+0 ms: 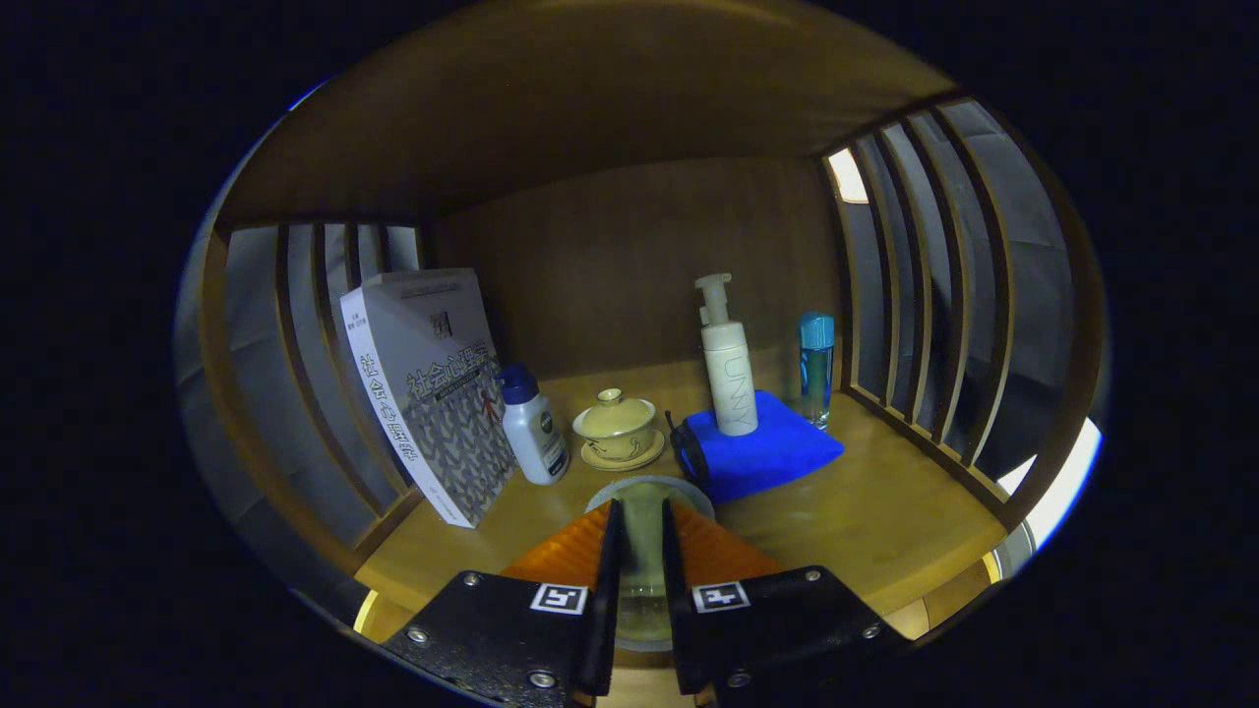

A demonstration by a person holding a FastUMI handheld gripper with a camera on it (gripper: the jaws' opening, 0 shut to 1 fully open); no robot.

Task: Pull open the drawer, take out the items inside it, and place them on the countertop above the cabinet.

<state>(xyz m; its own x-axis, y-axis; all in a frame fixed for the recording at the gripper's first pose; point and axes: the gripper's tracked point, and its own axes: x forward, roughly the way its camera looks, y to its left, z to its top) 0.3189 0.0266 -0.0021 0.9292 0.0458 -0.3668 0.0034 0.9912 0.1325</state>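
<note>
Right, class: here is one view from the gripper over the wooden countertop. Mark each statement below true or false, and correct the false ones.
1. The gripper has its fingers closed on a clear glass item. True.
2. The pump bottle stands on the blue cloth. True.
3. The book lies flat on the countertop. False: it stands tilted against the slatted side.
4. The lidded teacup sits on a saucer, between the small white bottle and the blue cloth. True.
5. The blue-capped bottle stands beside the book. False: it stands at the opposite side, beyond the blue cloth near the other slats.
</note>
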